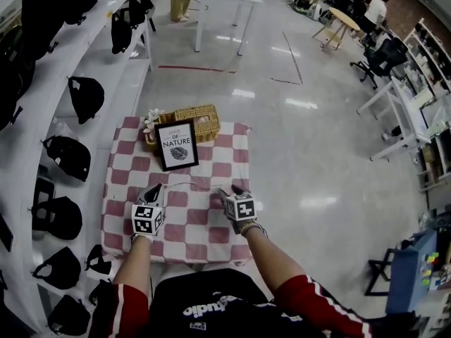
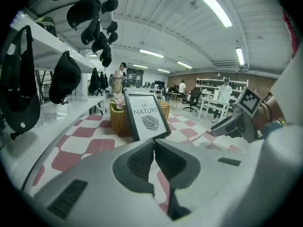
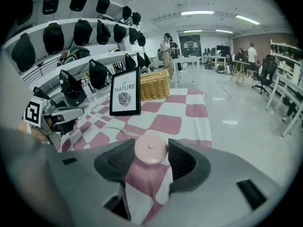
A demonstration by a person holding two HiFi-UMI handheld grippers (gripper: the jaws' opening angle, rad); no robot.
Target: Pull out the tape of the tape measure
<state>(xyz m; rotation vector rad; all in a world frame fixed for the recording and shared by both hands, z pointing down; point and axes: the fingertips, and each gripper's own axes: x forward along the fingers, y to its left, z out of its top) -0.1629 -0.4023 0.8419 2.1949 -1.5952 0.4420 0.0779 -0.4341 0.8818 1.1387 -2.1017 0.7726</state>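
A round pink tape measure (image 3: 150, 146) sits between the jaws of my right gripper (image 3: 151, 150), whose pads press its sides just above the red-and-white checked cloth (image 1: 201, 225). A thin pale tape (image 1: 190, 186) runs left from it across the cloth to the tips of my left gripper (image 1: 156, 191). In the left gripper view the left gripper (image 2: 154, 144) has its jaws together; the thin tape between them does not show there. From the right gripper view, the left gripper (image 3: 64, 112) lies at the far left and the tape (image 3: 120, 131) stretches toward it.
A framed "NATURE" print (image 1: 177, 145) leans against a wicker basket (image 1: 201, 122) at the cloth's far end. White shelves with several black caps (image 1: 69, 157) line the left side. The table's right edge drops to glossy floor (image 1: 317, 153).
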